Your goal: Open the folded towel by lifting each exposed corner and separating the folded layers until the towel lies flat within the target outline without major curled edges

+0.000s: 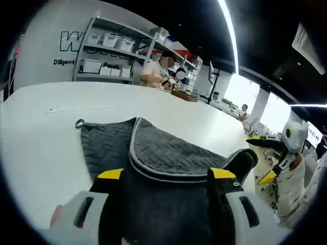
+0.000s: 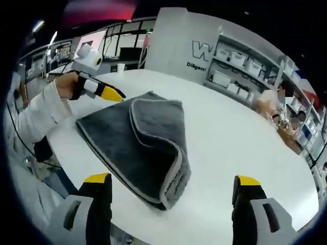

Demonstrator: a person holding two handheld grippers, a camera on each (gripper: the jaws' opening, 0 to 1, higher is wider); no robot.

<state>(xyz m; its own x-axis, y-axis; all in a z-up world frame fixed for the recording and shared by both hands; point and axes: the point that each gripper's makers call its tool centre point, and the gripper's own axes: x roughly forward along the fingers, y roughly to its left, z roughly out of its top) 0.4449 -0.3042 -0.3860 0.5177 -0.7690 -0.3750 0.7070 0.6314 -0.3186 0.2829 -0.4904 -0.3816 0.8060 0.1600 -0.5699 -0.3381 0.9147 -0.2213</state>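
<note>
The towel (image 1: 153, 153) ahead of the left claw (image 1: 166, 176) is dark grey with a faint zigzag weave and a pale grey piped border; a small grey loop sits at its far corner. Seen beyond the right claw (image 2: 173, 186), the same towel (image 2: 138, 143) reads charcoal with that light edging along its fold. Both claws have black jaws capped with yellow tips on white bodies. The bench (image 1: 61, 127) beneath is plain white. Past the left claw, the wall (image 1: 46, 51) is white with dark lettering, and the shelves (image 1: 110, 56) carry white bins. A white sleeve (image 2: 38, 115) shows left of the right claw.
</note>
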